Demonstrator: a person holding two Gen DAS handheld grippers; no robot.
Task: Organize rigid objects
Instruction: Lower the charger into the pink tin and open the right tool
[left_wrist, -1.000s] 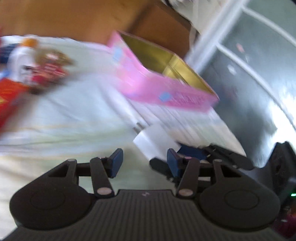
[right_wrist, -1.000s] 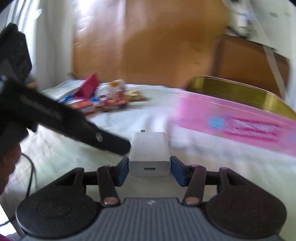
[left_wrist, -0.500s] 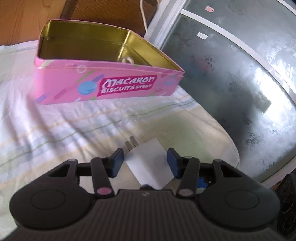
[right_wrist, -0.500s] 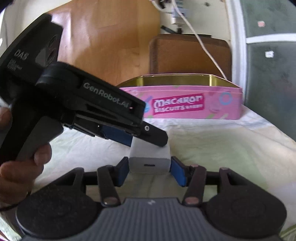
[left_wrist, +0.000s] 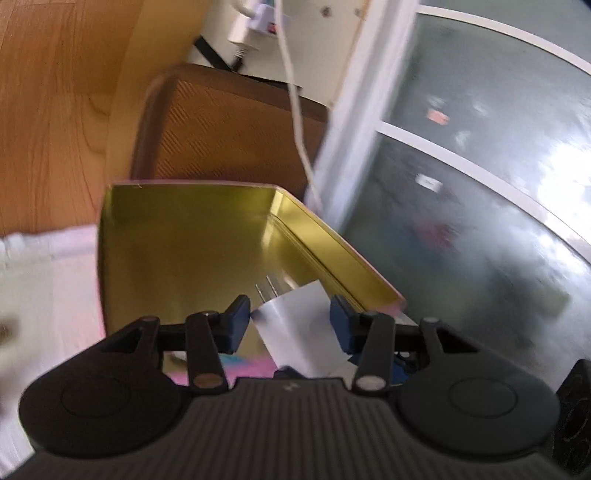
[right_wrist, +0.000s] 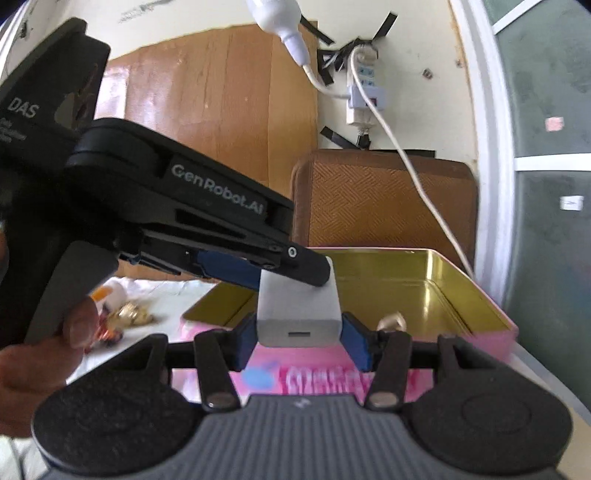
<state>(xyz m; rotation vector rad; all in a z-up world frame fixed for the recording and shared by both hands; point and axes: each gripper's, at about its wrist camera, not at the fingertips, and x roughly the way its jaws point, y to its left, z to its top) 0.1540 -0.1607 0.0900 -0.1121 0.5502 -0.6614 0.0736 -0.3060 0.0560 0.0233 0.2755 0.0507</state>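
A white plug-in charger (right_wrist: 298, 308) sits between the blue pads of my right gripper (right_wrist: 299, 341), which is shut on it, held above the near wall of the open pink Macaron biscuit tin (right_wrist: 491, 314). My left gripper (left_wrist: 290, 321) also brackets the charger (left_wrist: 299, 332) from above; its upper finger (right_wrist: 258, 254) lies on the charger's top. Its pads stand close to the charger's sides, and contact is unclear. The tin's gold inside (left_wrist: 177, 254) shows below, with a small pale object (right_wrist: 391, 319) in it.
A brown woven chair back (right_wrist: 384, 199) stands behind the tin. A white cable (right_wrist: 413, 173) hangs from a wall socket strip (right_wrist: 364, 99) to the tin's far right corner. Snack packets (right_wrist: 122, 314) lie on the white cloth to the left. A frosted glass door (left_wrist: 480, 206) is at right.
Both grippers have risen and moved forward with the charger, from above the cloth to over the near edge of the tin. The tin now fills the lower view.
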